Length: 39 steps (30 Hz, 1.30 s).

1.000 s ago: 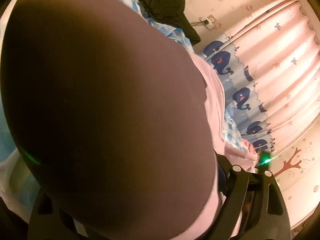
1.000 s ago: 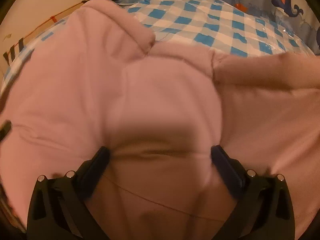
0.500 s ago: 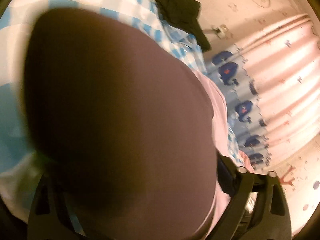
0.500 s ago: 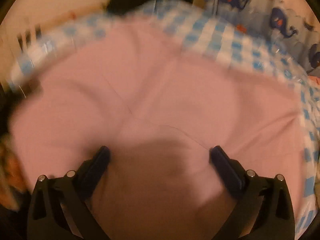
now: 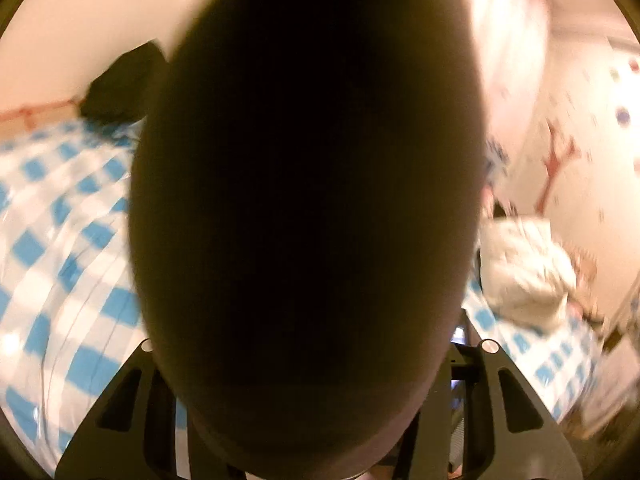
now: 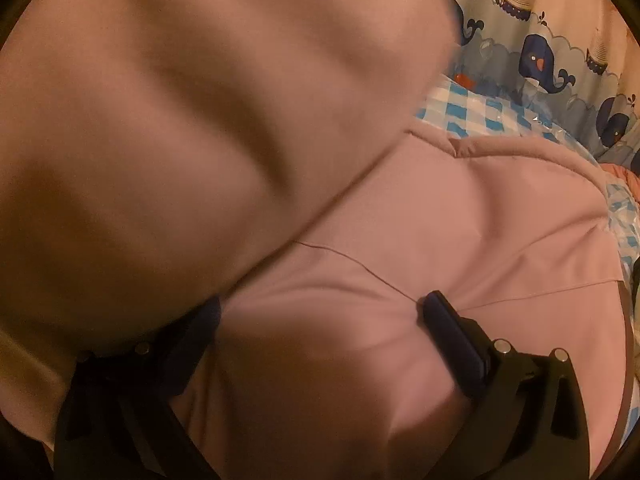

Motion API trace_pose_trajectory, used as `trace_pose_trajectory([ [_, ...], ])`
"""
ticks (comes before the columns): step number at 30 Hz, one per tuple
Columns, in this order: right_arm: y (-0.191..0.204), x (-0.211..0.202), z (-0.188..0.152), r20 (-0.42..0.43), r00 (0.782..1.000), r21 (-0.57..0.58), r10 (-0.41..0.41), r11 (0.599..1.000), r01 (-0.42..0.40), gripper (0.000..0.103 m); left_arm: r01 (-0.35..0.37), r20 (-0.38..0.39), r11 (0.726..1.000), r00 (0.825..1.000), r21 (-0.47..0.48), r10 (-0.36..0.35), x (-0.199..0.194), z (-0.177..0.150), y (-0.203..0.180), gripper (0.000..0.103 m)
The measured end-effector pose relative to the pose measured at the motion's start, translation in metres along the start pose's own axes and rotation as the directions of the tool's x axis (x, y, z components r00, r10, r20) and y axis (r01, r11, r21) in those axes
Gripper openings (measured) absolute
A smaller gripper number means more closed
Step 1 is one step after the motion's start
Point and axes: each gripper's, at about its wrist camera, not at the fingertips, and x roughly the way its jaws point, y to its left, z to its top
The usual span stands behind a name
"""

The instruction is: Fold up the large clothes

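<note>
since a second ago the left gripper (image 5: 316, 420) has swung up and rolled over with its fold of pink garment (image 6: 460, 208), so the whale curtain (image 6: 536, 56) has left its view and the blue-checked bedcover (image 5: 60, 240) and a white bundle (image 5: 524, 268) at the bed's far right corner have come in; in the right view a broad pink flap now hangs across the upper left, where the garment lay flat before.

nearest the left lens, the cloth is a dark mass blocking the middle of the view; the jaws are closing, with that cloth between them. whether the pads already bite cannot be told, as the cloth hides them.

the right gripper (image 6: 320, 320) stands spread, its fingers (image 6: 452, 332) resting on a mound of pink fabric that bulges between them, pressed against rather than pinched.

the garment covers most of the bed, its far hem short of the bedcover's curtain-side edge.

the fold in hand looks best done by keeping the right tongs still as an anchor while the left carries the flap across, edge laid to edge, without dragging the lower layer.

a black item (image 5: 120, 84) lies at the bed's far edge by the wall. no containers show.
</note>
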Motion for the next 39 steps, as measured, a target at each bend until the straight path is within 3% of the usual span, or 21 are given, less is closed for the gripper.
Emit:
trace_pose_trajectory([
  [3,-0.006,-0.024,0.003,-0.124,0.991,-0.127,-0.044,0.991,0.029,0.098,-0.001,-0.031,0.998,1.000,0.066,0.003,0.014,0.007,-0.020,0.041],
  [5,-0.011,-0.055,-0.009,-0.092,0.992,-0.210,-0.081,0.976,0.060,0.098,-0.001,-0.044,0.995,0.999,0.098,0.005,0.022,0.010,-0.029,0.041],
  [7,-0.023,-0.075,-0.022,-0.061,0.996,-0.213,-0.073,0.975,0.058,0.098,0.005,-0.057,0.993,0.998,0.121,0.002,0.028,0.010,-0.035,0.041],
  [11,-0.064,-0.097,-0.050,-0.054,0.997,-0.053,0.063,0.996,-0.066,0.098,0.023,-0.103,0.976,0.995,0.216,-0.001,0.045,0.003,-0.059,0.041],
  [13,-0.102,-0.110,-0.067,-0.021,0.979,0.126,0.204,0.972,-0.200,0.098,0.033,-0.129,0.960,0.992,0.278,0.003,0.061,-0.003,-0.080,0.041],
  [14,-0.132,-0.114,-0.076,0.027,0.947,0.262,0.319,0.912,-0.315,0.098,0.039,-0.149,0.944,0.989,0.328,0.011,0.068,-0.009,-0.092,0.041],
  [15,-0.153,-0.117,-0.084,0.067,0.921,0.349,0.383,0.856,-0.382,0.098,0.042,-0.158,0.932,0.987,0.359,0.016,0.072,-0.012,-0.098,0.041],
  [16,-0.185,-0.119,-0.097,0.141,0.878,0.454,0.457,0.758,-0.468,0.097,0.045,-0.166,0.917,0.986,0.397,0.024,0.079,-0.012,-0.102,0.041],
  [17,-0.208,-0.119,-0.107,0.201,0.842,0.511,0.501,0.679,-0.527,0.097,0.045,-0.175,0.890,0.984,0.454,0.040,0.076,-0.029,-0.130,0.041],
  [18,-0.226,-0.116,-0.117,0.234,0.822,0.564,0.519,0.617,-0.550,0.097,0.045,-0.180,0.869,0.982,0.493,0.052,0.045,-0.053,-0.124,0.041],
  [19,-0.241,-0.113,-0.124,0.241,0.820,0.603,0.519,0.582,-0.545,0.097,0.042,-0.184,0.846,0.981,0.531,0.066,0.046,-0.059,-0.126,0.041],
  [22,-0.271,-0.105,-0.145,0.309,0.763,0.648,0.567,0.461,-0.606,0.097,0.026,-0.178,0.758,0.977,0.652,0.120,0.057,-0.084,-0.157,0.042],
  [23,-0.277,-0.103,-0.149,0.316,0.755,0.658,0.574,0.440,-0.610,0.097,0.018,-0.173,0.723,0.975,0.691,0.141,0.056,-0.093,-0.177,0.042],
  [24,-0.284,-0.102,-0.149,0.312,0.764,0.659,0.565,0.450,-0.602,0.097,0.015,-0.171,0.698,0.973,0.716,0.156,0.059,-0.102,-0.198,0.043],
  [25,-0.290,-0.106,-0.145,0.296,0.798,0.650,0.525,0.501,-0.571,0.097,0.014,-0.175,0.663,0.969,0.749,0.177,0.063,-0.109,-0.205,0.044],
  [27,-0.300,-0.119,-0.128,0.292,0.836,0.612,0.465,0.581,-0.537,0.097,0.010,-0.170,0.614,0.964,0.789,0.203,0.099,-0.101,-0.235,0.044],
  [29,-0.301,-0.138,-0.107,0.317,0.854,0.555,0.412,0.649,-0.520,0.097,0.014,-0.172,0.579,0.960,0.815,0.219,0.105,-0.108,-0.236,0.046],
  [30,-0.299,-0.149,-0.089,0.328,0.865,0.506,0.380,0.702,-0.500,0.097,0.014,-0.170,0.567,0.960,0.824,0.224,0.103,-0.112,-0.242,0.046],
  [33,-0.290,-0.162,-0.032,0.315,0.882,0.379,0.350,0.806,-0.455,0.097,0.014,-0.161,0.530,0.959,0.848,0.232,0.075,-0.132,-0.285,0.046],
  [35,-0.275,-0.164,0.003,0.293,0.894,0.284,0.340,0.862,-0.421,0.097,0.009,-0.148,0.505,0.960,0.863,0.236,0.070,-0.138,-0.291,0.046],
  [39,-0.237,-0.148,0.071,0.236,0.896,0.108,0.377,0.906,-0.410,0.097,0.014,-0.126,0.446,0.967,0.895,0.222,0.057,-0.159,-0.303,0.046],
])
